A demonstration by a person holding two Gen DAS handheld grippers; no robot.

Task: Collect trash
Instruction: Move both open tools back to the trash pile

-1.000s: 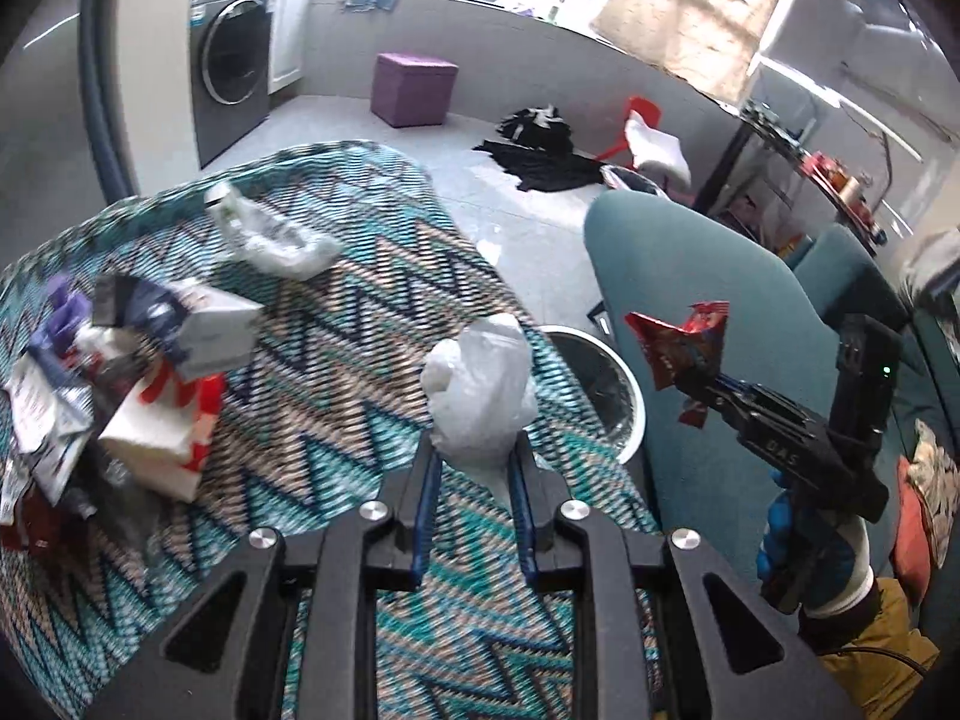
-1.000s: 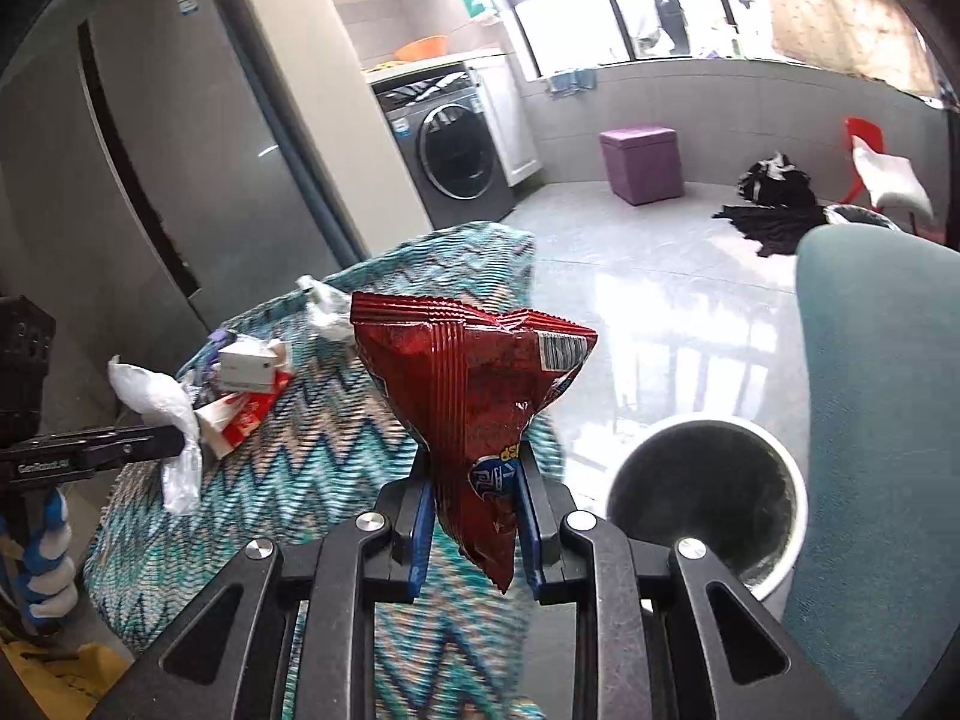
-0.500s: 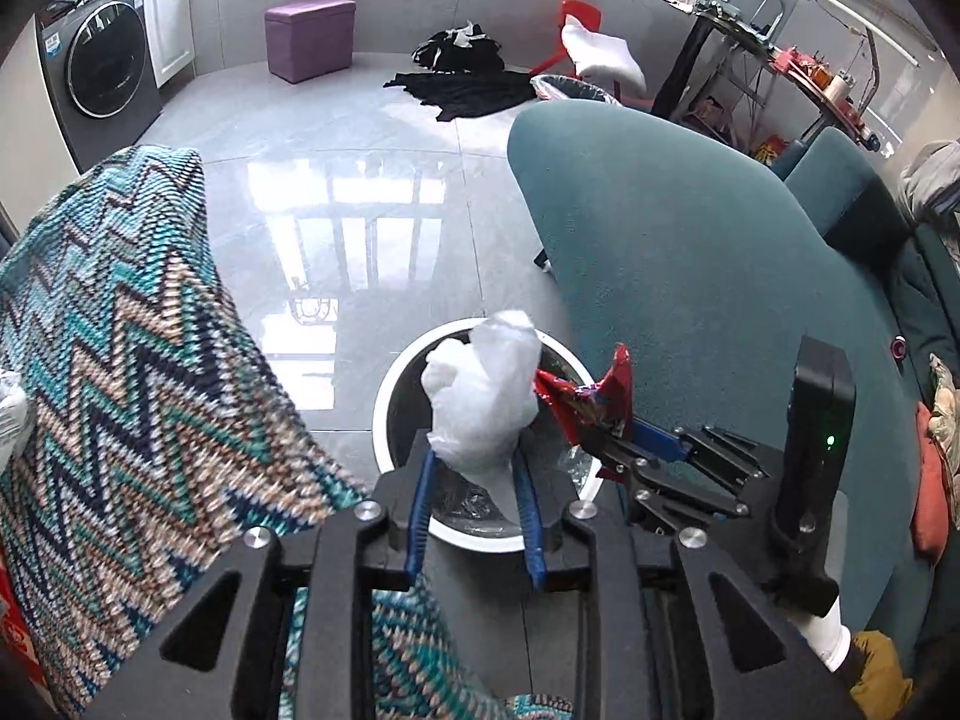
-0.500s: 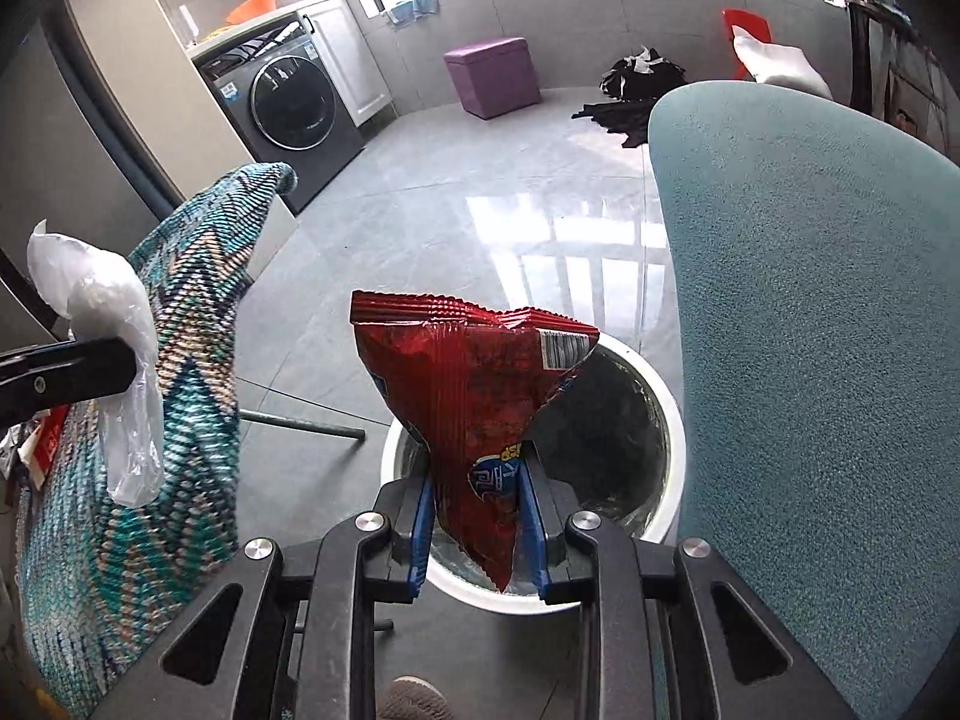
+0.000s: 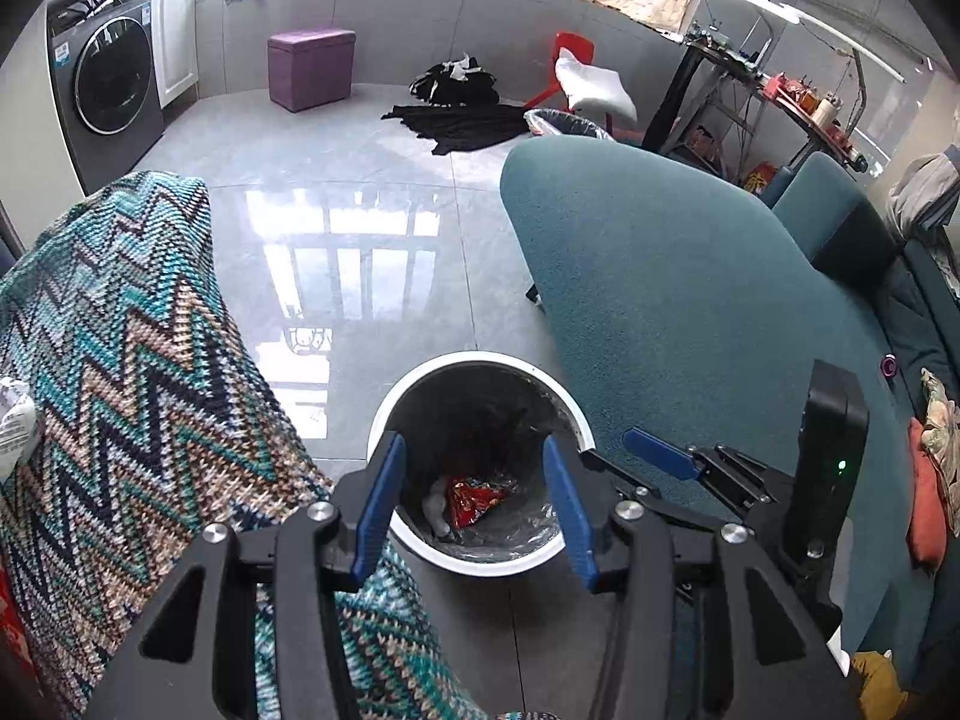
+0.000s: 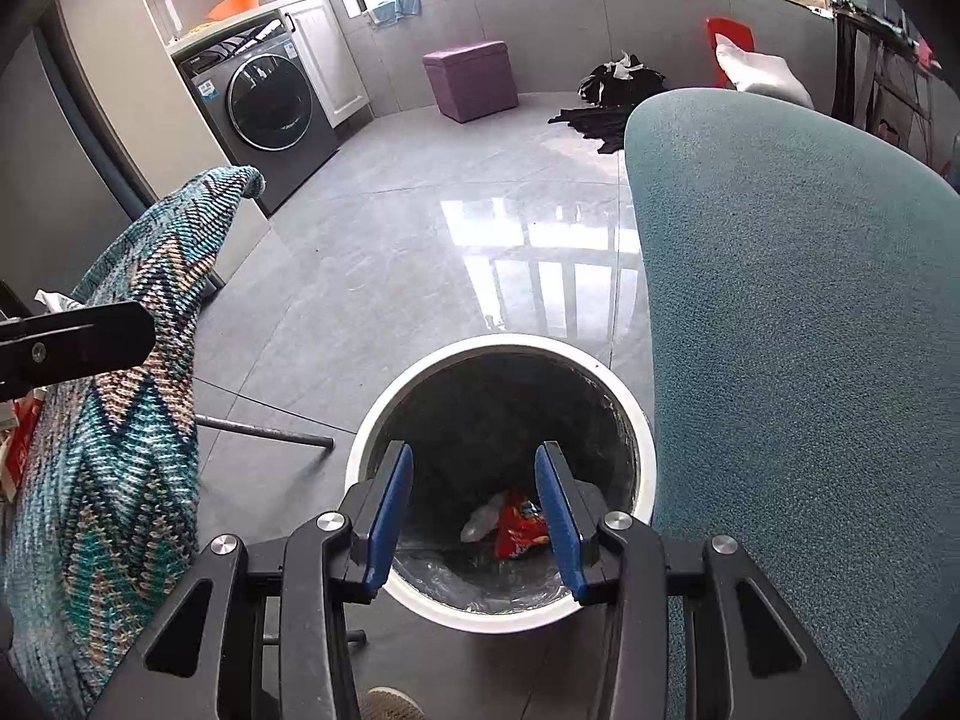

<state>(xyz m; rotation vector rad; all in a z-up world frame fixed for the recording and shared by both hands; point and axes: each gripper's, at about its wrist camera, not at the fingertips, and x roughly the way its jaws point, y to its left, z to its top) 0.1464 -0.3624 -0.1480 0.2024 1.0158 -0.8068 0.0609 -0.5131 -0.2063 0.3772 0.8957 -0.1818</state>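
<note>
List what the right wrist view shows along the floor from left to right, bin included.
Zigzag knit blanket → white-rimmed trash bin, holding a red snack bag → teal chair back.

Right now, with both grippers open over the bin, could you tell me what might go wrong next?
1. The left gripper and right gripper, jaws opening with nothing between them, hang close together above the white bin; pulling back carelessly could knock them together.
2. The zigzag blanket drapes right beside the bin, so the left gripper could snag it.
3. The red snack bag and clear plastic bag lie inside, but the rim is close below; dipping lower might tip the bin.
</note>
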